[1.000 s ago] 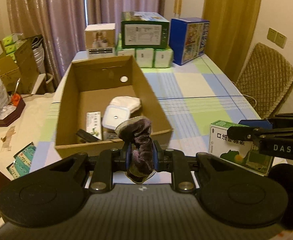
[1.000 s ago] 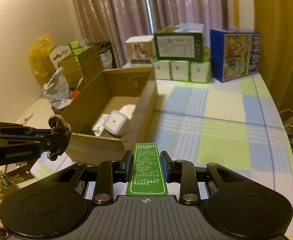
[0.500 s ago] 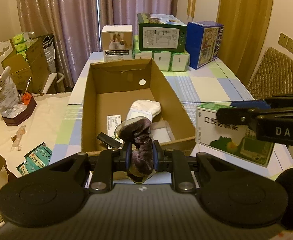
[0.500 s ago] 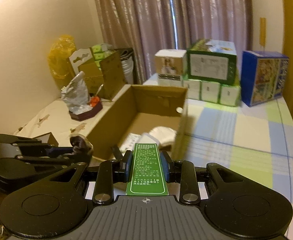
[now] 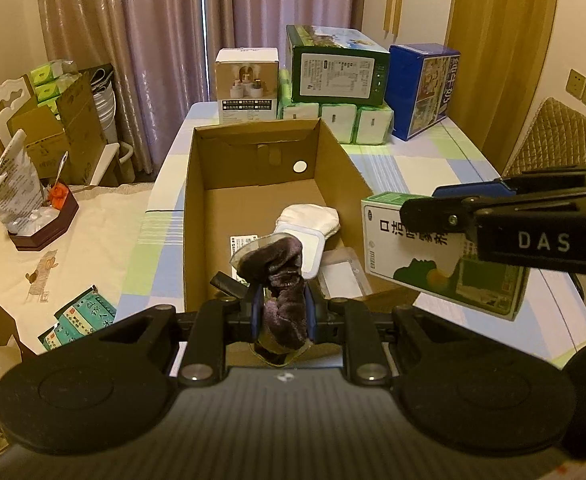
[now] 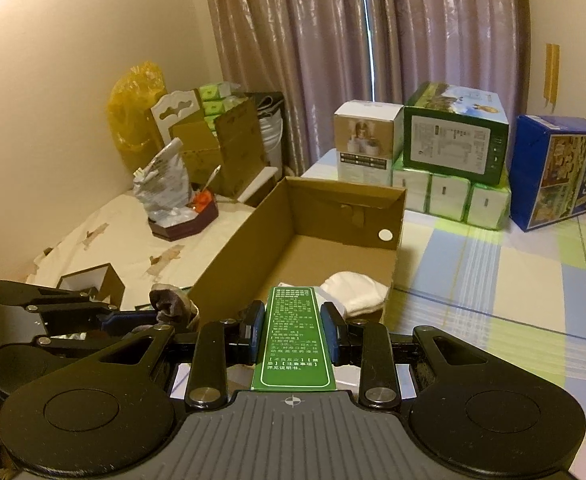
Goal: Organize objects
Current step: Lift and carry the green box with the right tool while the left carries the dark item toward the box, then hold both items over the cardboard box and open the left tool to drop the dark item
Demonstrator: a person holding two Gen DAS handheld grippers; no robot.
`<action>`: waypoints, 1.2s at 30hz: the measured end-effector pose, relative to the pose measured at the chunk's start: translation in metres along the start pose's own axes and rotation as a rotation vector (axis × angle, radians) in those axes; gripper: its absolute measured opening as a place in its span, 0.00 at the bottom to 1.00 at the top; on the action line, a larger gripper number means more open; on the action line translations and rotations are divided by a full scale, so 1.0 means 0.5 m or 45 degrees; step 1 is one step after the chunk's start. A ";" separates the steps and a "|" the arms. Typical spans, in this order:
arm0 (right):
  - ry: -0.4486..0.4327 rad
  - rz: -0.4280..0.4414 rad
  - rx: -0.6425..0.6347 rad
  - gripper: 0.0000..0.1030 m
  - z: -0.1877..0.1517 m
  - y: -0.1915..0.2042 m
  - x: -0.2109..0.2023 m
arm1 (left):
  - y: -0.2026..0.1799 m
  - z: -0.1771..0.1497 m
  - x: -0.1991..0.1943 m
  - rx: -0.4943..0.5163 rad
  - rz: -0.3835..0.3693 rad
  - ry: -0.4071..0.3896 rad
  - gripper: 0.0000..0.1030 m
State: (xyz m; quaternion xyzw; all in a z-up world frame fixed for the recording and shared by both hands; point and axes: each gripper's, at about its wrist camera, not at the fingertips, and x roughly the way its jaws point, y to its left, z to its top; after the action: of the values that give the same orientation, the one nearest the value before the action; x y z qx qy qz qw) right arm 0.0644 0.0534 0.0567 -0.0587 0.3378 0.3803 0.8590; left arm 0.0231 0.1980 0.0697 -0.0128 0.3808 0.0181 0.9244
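A green box [image 6: 295, 336] is clamped between the fingers of the right hand-held gripper [image 6: 293, 330], at the near end of the open cardboard box [image 6: 245, 248]. A white cloth [image 6: 355, 294] is seen inside it. Left of the cardboard box, a dark sock [image 6: 169, 306] is held by the left hand-held gripper [image 6: 149, 316].

left gripper [image 5: 281, 312] clamped; right gripper [image 6: 292, 330] clamped, seemingly level.

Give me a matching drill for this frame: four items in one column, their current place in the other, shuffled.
1. dark sock
2. green and white carton
3. white folded cloth
4. blue box

A. far end of the table
B. in the left gripper
C. inside the cardboard box
D. in the right gripper

Pairs: 1-B, 2-D, 3-C, 4-A
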 end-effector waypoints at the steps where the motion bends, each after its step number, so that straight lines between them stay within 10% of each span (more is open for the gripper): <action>1: 0.003 0.000 0.001 0.26 0.001 -0.002 0.004 | 0.001 0.002 0.003 0.002 -0.001 0.002 0.17; 36: 0.055 -0.033 0.032 0.26 0.140 -0.098 0.221 | 0.071 0.135 0.210 0.048 -0.054 0.086 0.17</action>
State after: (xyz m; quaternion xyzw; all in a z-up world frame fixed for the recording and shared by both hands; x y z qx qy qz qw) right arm 0.1893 0.1117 0.0333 -0.0604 0.3602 0.3636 0.8570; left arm 0.1437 0.2383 0.0435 -0.0041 0.4118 -0.0090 0.9112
